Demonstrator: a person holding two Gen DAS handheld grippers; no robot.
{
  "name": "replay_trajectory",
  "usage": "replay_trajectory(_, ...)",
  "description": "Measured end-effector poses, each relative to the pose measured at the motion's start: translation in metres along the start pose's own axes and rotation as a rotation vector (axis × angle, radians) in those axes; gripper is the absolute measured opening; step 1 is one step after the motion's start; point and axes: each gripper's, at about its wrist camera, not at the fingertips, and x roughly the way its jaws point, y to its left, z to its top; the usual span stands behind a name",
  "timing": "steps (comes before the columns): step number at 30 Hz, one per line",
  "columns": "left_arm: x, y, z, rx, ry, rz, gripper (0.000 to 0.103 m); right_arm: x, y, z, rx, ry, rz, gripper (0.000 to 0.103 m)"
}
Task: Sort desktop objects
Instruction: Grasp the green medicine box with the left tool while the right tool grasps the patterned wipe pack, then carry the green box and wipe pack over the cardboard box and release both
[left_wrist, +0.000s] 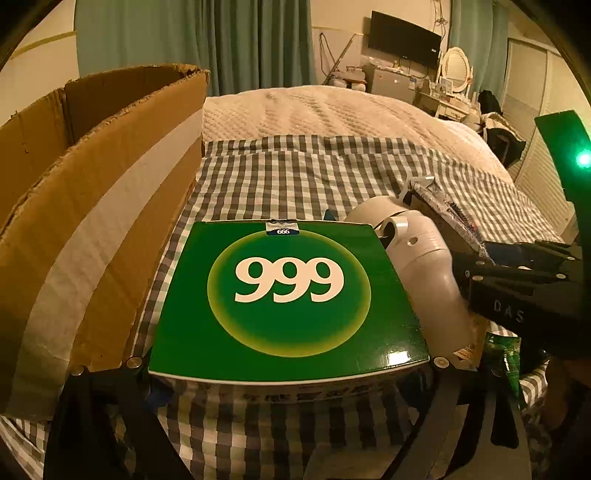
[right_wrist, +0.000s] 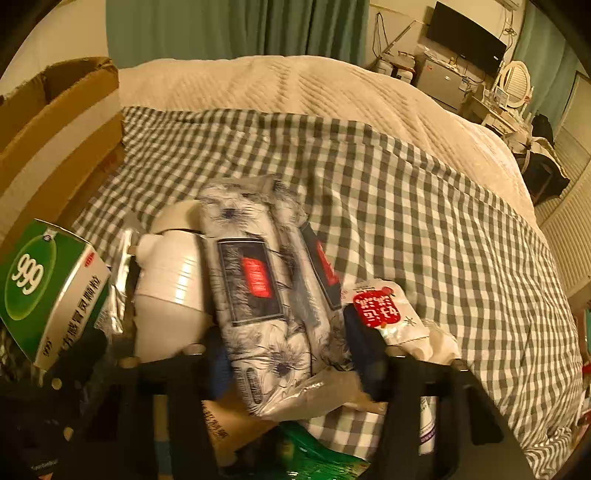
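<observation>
Left wrist view: low over the checked cloth (left_wrist: 295, 170), facing down the bed toward the far television (left_wrist: 404, 38), very close to a green 999 box (left_wrist: 288, 295) filling the foreground. Right wrist view: somewhat higher, tilted downward, facing the same direction, close above a floral-wrapped pack (right_wrist: 255, 291). Shared by both: box (right_wrist: 40, 288), white bottle (left_wrist: 421, 269), cardboard carton (left_wrist: 92, 192), cloth, television.

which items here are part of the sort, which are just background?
In play: green 999 box held in left tongs; floral tissue pack in right tongs; white bottle; red-label packet; cardboard box.

Background: checked cloth, bed quilt, TV, curtains, vanity mirror.
</observation>
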Motion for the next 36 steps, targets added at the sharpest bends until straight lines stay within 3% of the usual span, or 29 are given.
replay_trajectory(7, -0.029, -0.008, -0.001, 0.042, -0.092, -0.015, 0.094, -0.028, -0.02, -0.003, 0.129, -0.083, 0.032, 0.018)
replay_trajectory(14, -0.07, -0.011, 0.007, 0.083, -0.227, -0.032, 0.094, -0.064, -0.039, -0.006, 0.266, -0.199, 0.091, 0.016)
replay_trajectory(23, -0.148, 0.025, 0.042, 0.033, -0.382, -0.052, 0.094, -0.131, -0.033, -0.003, 0.327, -0.419, 0.054, 0.013)
replay_trajectory(29, -0.199, 0.062, 0.073, 0.016, -0.499, -0.011, 0.094, -0.195, -0.018, 0.011, 0.365, -0.594, 0.099, 0.013)
replay_trajectory(36, -0.219, 0.1, 0.095, 0.073, -0.565, 0.076, 0.094, -0.239, 0.026, 0.044, 0.339, -0.698, 0.212, 0.013)
